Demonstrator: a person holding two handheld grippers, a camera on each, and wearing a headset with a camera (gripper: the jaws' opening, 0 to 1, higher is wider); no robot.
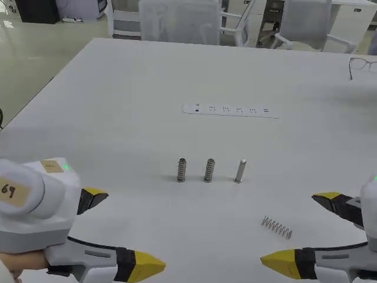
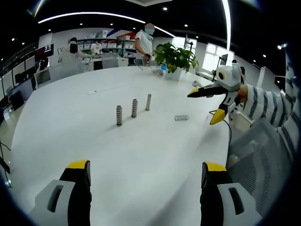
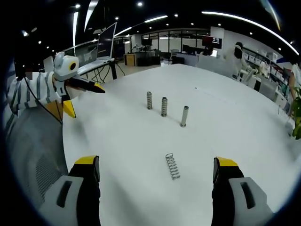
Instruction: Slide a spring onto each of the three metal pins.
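My two claws sit at the bottom of the head view, the left claw [image 1: 129,230] at lower left and the right claw [image 1: 293,229] at lower right, both spread wide and holding nothing. At the centre of the white table [image 1: 118,106] three upright pins stand in a row. The left pin [image 1: 181,170] and the middle pin [image 1: 209,170] each carry a spring, while the right pin [image 1: 240,171] is bare metal. The loose spring [image 1: 277,227] lies on its side on the table, below and to the right of the right pin, near my right claw. In the right gripper view it lies low in the frame between my jaws. I judge the step in hand is picking up this spring. I should pinch it lightly near one end, turn it upright, line its open end over the pin top, and lower it straight so it neither snags nor tips the pin.
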